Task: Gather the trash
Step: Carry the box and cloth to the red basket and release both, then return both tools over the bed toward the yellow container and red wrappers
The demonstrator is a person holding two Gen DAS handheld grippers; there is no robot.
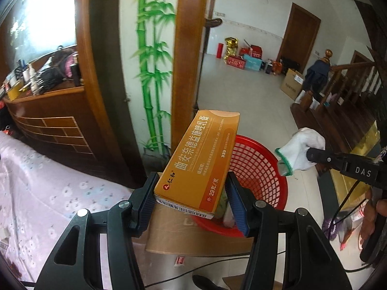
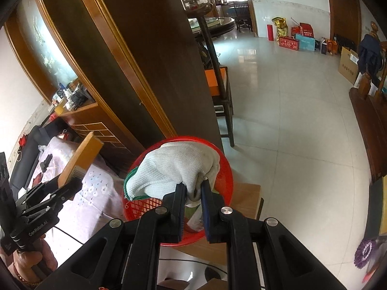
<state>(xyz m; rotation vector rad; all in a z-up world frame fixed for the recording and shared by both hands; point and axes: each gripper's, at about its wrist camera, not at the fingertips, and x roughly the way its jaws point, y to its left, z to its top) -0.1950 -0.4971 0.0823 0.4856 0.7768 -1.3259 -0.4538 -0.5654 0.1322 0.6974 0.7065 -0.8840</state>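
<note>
My left gripper (image 1: 191, 188) is shut on an orange medicine box (image 1: 198, 162) with Chinese print and holds it just left of a red mesh basket (image 1: 261, 169). It also shows in the right wrist view (image 2: 70, 181) with the box (image 2: 79, 159). My right gripper (image 2: 193, 188) is shut on a white knit glove (image 2: 176, 166) with a green cuff, held over the red basket (image 2: 225, 169). The left wrist view shows the glove (image 1: 300, 152) at the right, above the basket's rim. Some trash lies inside the basket.
The basket stands on a low wooden stool (image 2: 246, 193) on a tiled floor. A bed with a pink flowered cover (image 1: 48, 188) is at the left. A wooden cabinet (image 1: 55, 111) and door frame (image 1: 186, 48) stand behind. Cables (image 1: 217, 263) run below.
</note>
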